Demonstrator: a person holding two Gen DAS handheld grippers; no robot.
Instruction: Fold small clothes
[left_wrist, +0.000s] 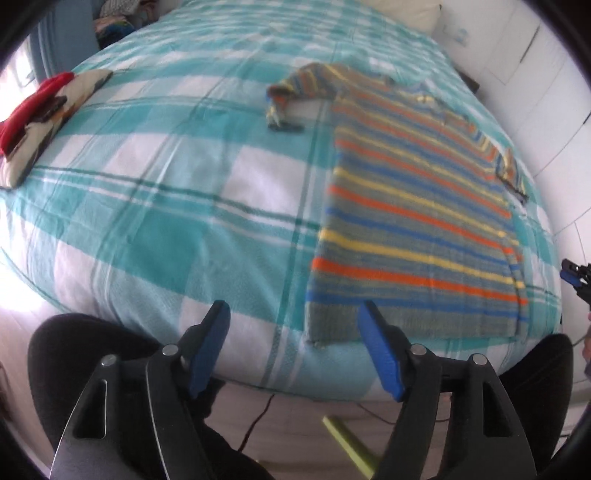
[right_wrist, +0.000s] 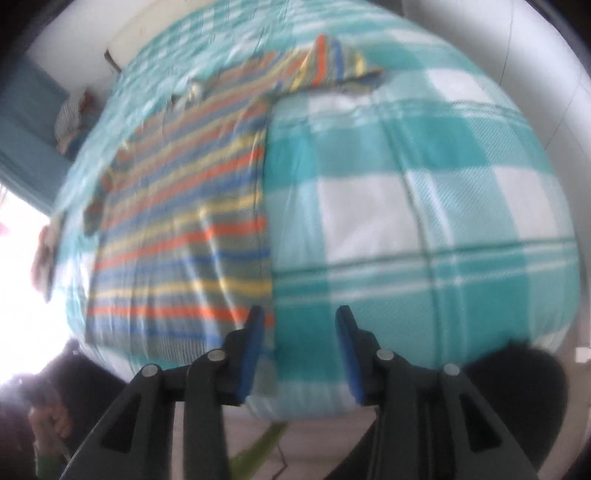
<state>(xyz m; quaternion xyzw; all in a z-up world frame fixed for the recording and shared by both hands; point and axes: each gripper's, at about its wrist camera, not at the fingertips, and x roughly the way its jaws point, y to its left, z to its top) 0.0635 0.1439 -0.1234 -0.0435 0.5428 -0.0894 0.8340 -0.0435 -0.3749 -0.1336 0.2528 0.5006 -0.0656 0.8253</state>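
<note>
A small sweater (left_wrist: 413, 218) with grey, orange, yellow and blue stripes lies flat on a teal and white checked bed, hem toward me. It also shows in the right wrist view (right_wrist: 184, 229), blurred. One sleeve (left_wrist: 306, 83) stretches out to the left at the far end; the other sleeve (right_wrist: 332, 66) lies folded at the far right. My left gripper (left_wrist: 295, 314) is open and empty, just in front of the hem's left corner. My right gripper (right_wrist: 300, 317) is open and empty, at the hem's right corner. Its tips also show in the left wrist view (left_wrist: 574, 277).
The bedspread (left_wrist: 177, 206) covers the whole bed. A folded pile with a red and a cream piece (left_wrist: 33, 118) lies at the bed's left edge. A pillow (left_wrist: 410, 11) sits at the far end. White walls (left_wrist: 517, 55) stand close on the right. My dark-clad knees (left_wrist: 85, 354) are below.
</note>
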